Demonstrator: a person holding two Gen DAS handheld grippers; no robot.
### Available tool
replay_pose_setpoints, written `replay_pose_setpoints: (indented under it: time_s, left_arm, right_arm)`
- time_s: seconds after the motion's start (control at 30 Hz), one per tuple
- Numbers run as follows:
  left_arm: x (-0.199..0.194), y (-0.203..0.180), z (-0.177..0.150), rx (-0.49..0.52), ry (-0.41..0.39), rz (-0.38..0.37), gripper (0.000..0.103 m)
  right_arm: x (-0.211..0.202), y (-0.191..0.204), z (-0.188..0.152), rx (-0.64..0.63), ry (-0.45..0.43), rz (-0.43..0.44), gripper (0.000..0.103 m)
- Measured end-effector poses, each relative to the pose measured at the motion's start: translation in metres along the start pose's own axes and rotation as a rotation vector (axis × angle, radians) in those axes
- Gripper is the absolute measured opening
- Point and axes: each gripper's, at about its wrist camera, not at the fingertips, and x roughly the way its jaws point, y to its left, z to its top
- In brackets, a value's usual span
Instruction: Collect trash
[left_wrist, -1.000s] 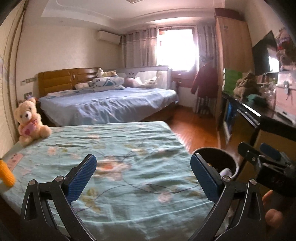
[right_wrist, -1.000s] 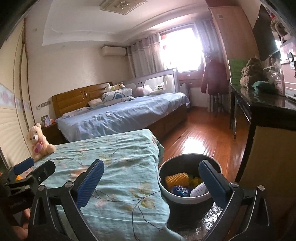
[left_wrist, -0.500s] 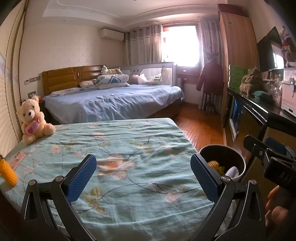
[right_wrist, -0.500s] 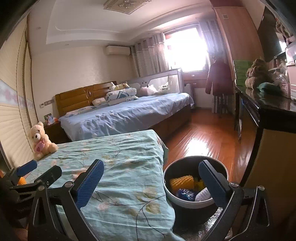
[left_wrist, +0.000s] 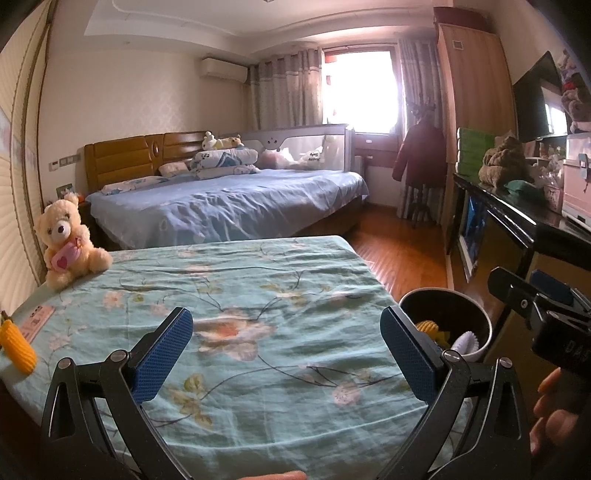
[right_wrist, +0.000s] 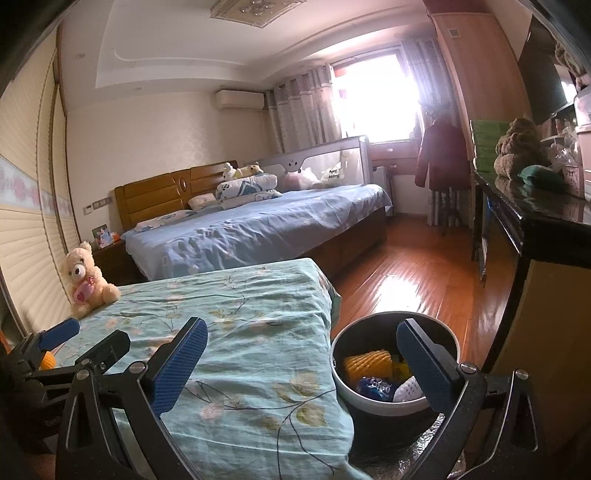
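A round dark trash bin (right_wrist: 369, 339) stands on the floor by the right side of the floral-sheeted bed (right_wrist: 236, 317). It holds a yellow corn cob (right_wrist: 367, 363), a blue wrapper (right_wrist: 375, 387) and a white ribbed piece (right_wrist: 406, 389). The bin also shows in the left wrist view (left_wrist: 443, 314). Another yellow corn cob (left_wrist: 16, 345) lies at the bed's left edge. My left gripper (left_wrist: 286, 350) is open and empty above the bed. My right gripper (right_wrist: 301, 363) is open and empty, between the bed edge and the bin.
A cream teddy bear (left_wrist: 66, 243) sits at the bed's far left corner. A second bed with blue sheets (left_wrist: 229, 206) lies beyond. A dark dresser (right_wrist: 535, 229) stands at the right, with wooden floor (right_wrist: 406, 273) between it and the beds.
Both grippers have risen and drawn back slightly; the bed and bin sit lower and further in view. Both stay open and empty.
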Motion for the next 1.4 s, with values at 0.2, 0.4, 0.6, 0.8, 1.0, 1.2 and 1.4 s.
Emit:
replay_pose_setpoints:
  time_s: [0.2,0.4,0.6,0.8,1.0,1.2,1.4]
  left_arm:
    - [-0.0016,0.0010,0.0016,-0.009,-0.006,0.000,0.103]
    - [-0.0009,-0.0006,0.0019,-0.006,-0.008,-0.006,0.103]
    - [0.0004,-0.0004,0.0032,-0.010,-0.007,-0.014,0.103]
    - [0.0035,-0.0007,0.0036,-0.012,0.002,-0.016,0.103]
    - [0.0044,-0.0010,0.0039,-0.013,0.005,-0.017,0.103]
    - [0.0043,-0.0013,0.0041,-0.013,0.005,-0.016,0.103]
    - [0.0052,-0.0017,0.0037,-0.010,0.004,-0.018,0.103]
  right_arm:
    - [0.0003,-0.0016,-0.0008,0.007,0.007,0.002,0.103]
    - [0.0006,-0.0024,-0.0011,0.008,0.009,0.002,0.103]
    - [0.0013,-0.0025,-0.0014,0.008,0.011,0.003,0.103]
    - [0.0013,-0.0024,-0.0013,0.011,0.015,0.007,0.103]
    - [0.0034,-0.0020,0.0012,0.010,0.022,0.010,0.103]
    - [0.0040,-0.0019,0.0011,0.012,0.024,0.011,0.103]
    - [0.0061,-0.0035,0.0012,0.016,0.027,0.010,0.103]
